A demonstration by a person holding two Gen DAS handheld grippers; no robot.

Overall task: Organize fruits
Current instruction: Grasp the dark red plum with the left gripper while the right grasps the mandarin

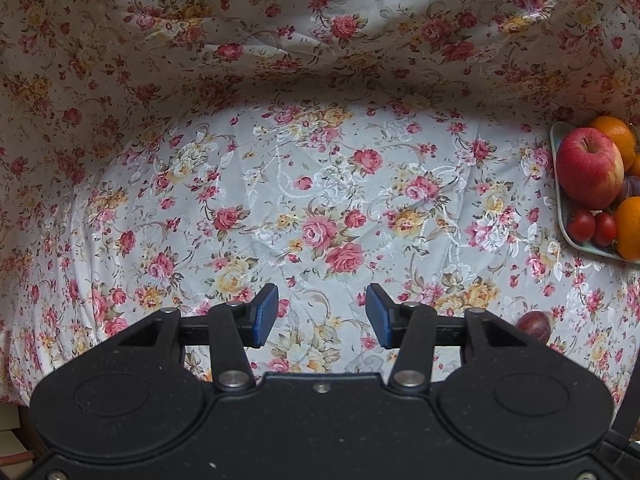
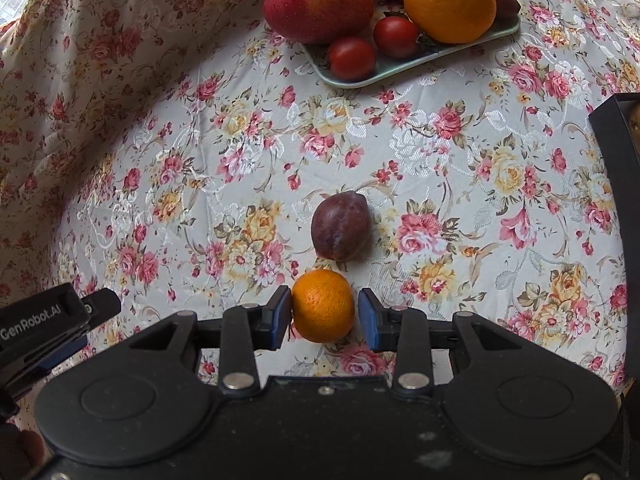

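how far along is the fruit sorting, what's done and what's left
Looks done: an apple, a big orange and two tomatoes lie on the tray. In hand: the small orange sits between the right tool's pads; the left pad touches it, the right shows a slight gap, so no firm grip. Left: that orange and the plum on the cloth. The left tool is open, empty.
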